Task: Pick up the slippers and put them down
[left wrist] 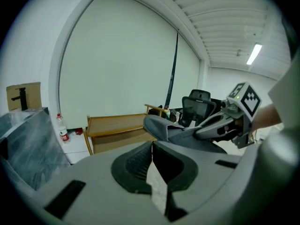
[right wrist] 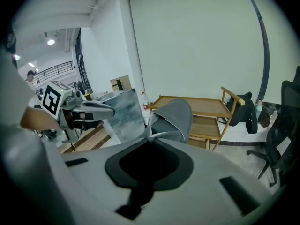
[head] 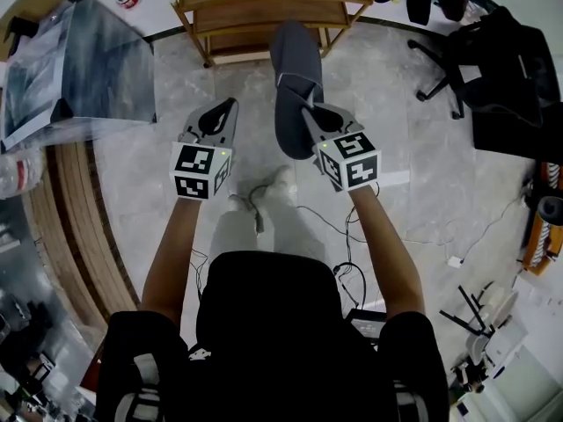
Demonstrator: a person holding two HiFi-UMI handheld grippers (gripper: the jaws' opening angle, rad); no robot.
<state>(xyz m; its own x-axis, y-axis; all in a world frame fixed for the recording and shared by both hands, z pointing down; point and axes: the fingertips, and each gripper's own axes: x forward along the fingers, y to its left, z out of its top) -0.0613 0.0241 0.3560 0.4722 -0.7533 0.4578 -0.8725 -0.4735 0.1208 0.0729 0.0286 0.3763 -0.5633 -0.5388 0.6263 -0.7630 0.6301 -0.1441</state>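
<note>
Marble floor [head: 422, 192] beneath a plain grey slipper [head: 295, 86].

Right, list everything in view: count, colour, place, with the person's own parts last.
grey fabric slipper: one, grey, held in the right gripper's jaws, in front of the shelf cart
two-tier wooden shelf cart: one, light brown, ahead by the wall
grey marbled box: one, grey and white, at the left
black office chair: one, black, at the right
plastic bottle with a red label: one, clear, on the floor left of the cart
thin cables: several, dark, across the floor
white shoes: two, white, below the grippers
left gripper: one, grey, jaws together, nothing between them
right gripper: one, grey, jaws shut on the slipper
</note>
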